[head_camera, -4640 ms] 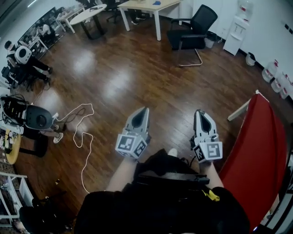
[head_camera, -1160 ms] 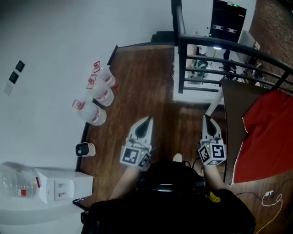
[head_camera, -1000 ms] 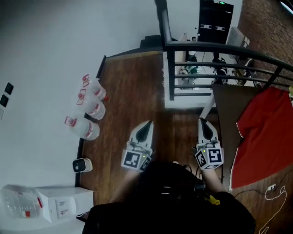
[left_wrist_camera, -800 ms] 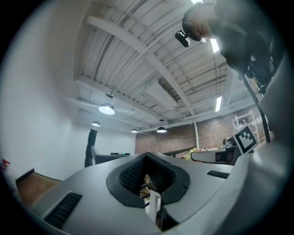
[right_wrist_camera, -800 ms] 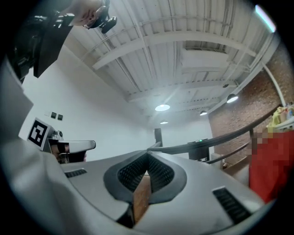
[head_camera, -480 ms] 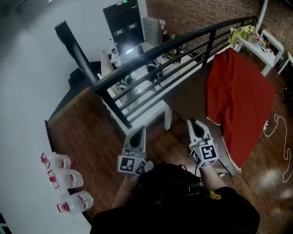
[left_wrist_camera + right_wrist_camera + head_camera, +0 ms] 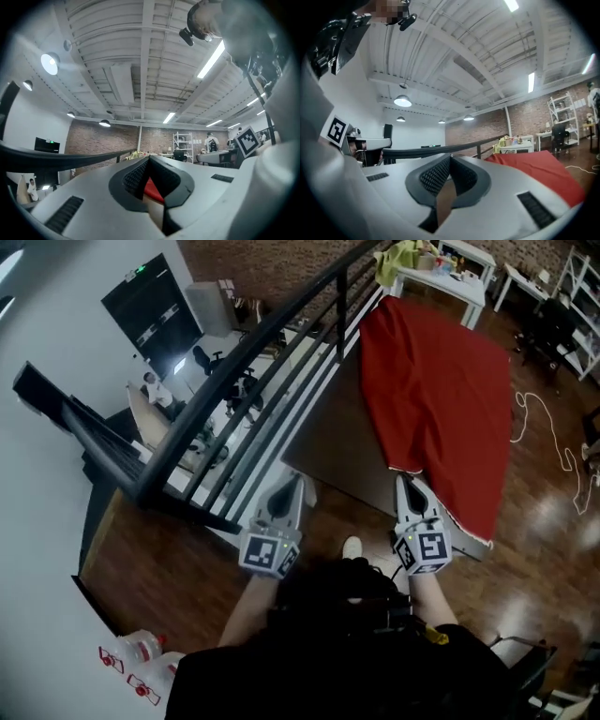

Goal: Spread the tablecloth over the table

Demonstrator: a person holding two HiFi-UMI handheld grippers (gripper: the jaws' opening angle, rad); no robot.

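Where the head view's right and lower left show ground, it is a glossy dark wood floor (image 7: pixel 548 549) of narrow planks. A black metal railing (image 7: pixel 272 343) with thin straight bars runs as a diagonal from the upper middle down to the left. Beside it, in the upper right, stands a rectangular table (image 7: pixel 337 442) with a matte brown top. The red tablecloth (image 7: pixel 441 390) lies on this table, smooth and flat with a pale hem. It covers the right part and hangs over the near right edge, while the left strip of the top is bare.

Both grippers are grey, wedge-shaped plastic with dimpled black pads. The left gripper (image 7: pixel 293 481) sits low in the middle, near the table's near corner, its jaws pressed together on nothing. The right gripper (image 7: pixel 406 481), just beside the cloth's near hem, is likewise closed and empty.

A thin white cable (image 7: pixel 548 432) loops on the floor at the right. Clear plastic bottles (image 7: pixel 141 652) with red labels lie at the lower left.
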